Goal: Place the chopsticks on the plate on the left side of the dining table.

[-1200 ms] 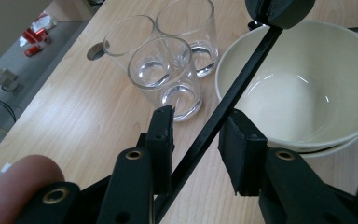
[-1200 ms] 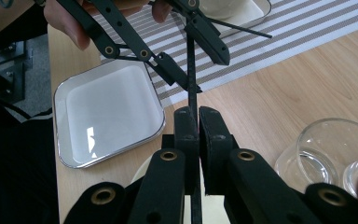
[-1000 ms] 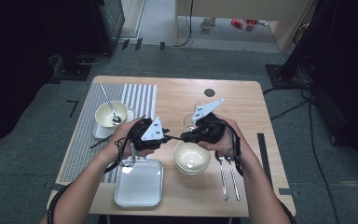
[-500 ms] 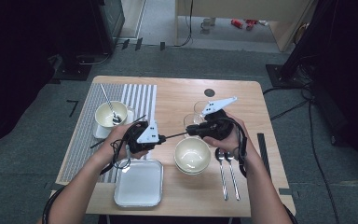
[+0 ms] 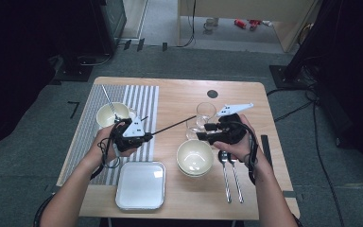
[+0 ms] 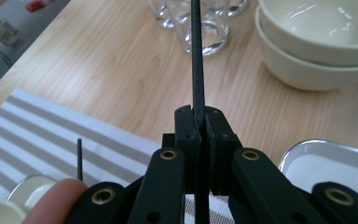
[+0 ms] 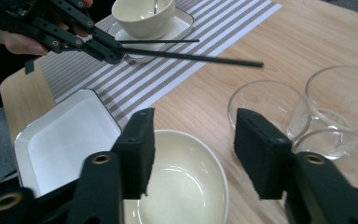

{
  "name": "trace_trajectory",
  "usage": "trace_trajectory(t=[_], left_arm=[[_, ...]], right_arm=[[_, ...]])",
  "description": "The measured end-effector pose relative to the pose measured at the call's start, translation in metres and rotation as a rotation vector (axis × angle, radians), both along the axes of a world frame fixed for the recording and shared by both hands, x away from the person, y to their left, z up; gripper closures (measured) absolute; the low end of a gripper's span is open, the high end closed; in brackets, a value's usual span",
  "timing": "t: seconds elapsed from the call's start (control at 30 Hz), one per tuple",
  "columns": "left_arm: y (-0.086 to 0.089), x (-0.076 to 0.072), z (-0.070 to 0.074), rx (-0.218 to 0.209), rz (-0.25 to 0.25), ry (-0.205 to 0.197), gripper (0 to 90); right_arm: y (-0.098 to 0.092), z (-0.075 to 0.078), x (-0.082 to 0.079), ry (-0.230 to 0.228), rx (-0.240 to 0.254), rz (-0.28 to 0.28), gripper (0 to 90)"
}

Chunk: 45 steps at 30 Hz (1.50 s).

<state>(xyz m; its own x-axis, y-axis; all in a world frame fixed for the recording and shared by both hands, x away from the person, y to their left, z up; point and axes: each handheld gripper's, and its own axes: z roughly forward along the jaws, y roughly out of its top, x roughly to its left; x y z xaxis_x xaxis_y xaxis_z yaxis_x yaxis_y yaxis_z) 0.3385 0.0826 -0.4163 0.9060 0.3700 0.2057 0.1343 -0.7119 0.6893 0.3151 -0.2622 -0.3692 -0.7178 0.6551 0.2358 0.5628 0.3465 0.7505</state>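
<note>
A: What has the left claw point(image 5: 147, 136) got?

B: A thin black chopstick point(image 5: 170, 127). The jaws are clenched tight on its near end, and in the left gripper view the stick point(image 6: 198, 56) runs straight out from between them toward the glasses point(image 6: 204, 28).

A: Where does that stick sit over the surface point(image 5: 179, 94)?

B: It hangs in the air, off the wood. From the high view it stretches from the edge of the striped placemat point(image 5: 142, 101) across bare wood, its far tip just short of the drinking glass point(image 5: 204, 116) and of the right claw point(image 5: 202, 132).

A: And the right claw?

B: Released. Its jaws have just been opening, and in the right gripper view they stand well apart with nothing between them point(image 7: 193, 147). Below them sits the stack of cream bowls point(image 7: 182, 186), and the glasses point(image 7: 265, 105) are just to the side.

A: Anything else near the left hand?

B: A second black stick point(image 7: 158, 41) lies just beside the held one, near the cream cup point(image 7: 142, 16) on its small plate. That cup has a metal utensil standing in it.

A: What lies at the near edge?

B: A white square tray point(image 5: 141, 185) on the left, and two spoons point(image 5: 230, 172) side by side to the right of the bowls point(image 5: 194, 158).
</note>
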Motion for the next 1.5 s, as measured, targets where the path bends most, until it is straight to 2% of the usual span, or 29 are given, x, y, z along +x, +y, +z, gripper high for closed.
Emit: trace_trajectory(t=[0.1, 0.23, 0.4, 0.83, 1.13, 1.33, 1.5], left_arm=[[0.009, 0.002, -0.003, -0.005, 0.026, 0.010, 86.9], [0.021, 0.005, -0.007, -0.013, 0.064, 0.022, 86.9], [0.034, 0.008, -0.014, 0.000, 0.095, 0.043, 86.9], [0.058, 0.012, -0.024, 0.004, 0.161, 0.075, 86.9], [0.069, 0.015, -0.031, 0.048, 0.196, 0.092, 86.8], [0.077, 0.018, -0.040, 0.070, 0.224, 0.112, 86.8], [0.085, 0.019, -0.046, 0.075, 0.250, 0.126, 86.8]], right_arm=[[-0.003, -0.001, -0.003, 0.006, 0.009, 0.007, 37.2], [-0.005, -0.003, -0.005, 0.007, 0.001, -0.013, 30.9], [-0.014, -0.008, -0.008, 0.012, 0.022, -0.067, 26.8], [-0.036, -0.024, -0.013, 0.028, 0.026, -0.133, 27.3], [-0.053, -0.037, -0.019, 0.049, 0.024, -0.170, 29.4], [-0.062, -0.045, -0.023, 0.056, 0.050, -0.188, 30.6], [-0.068, -0.050, -0.026, 0.059, 0.048, -0.206, 32.3]])
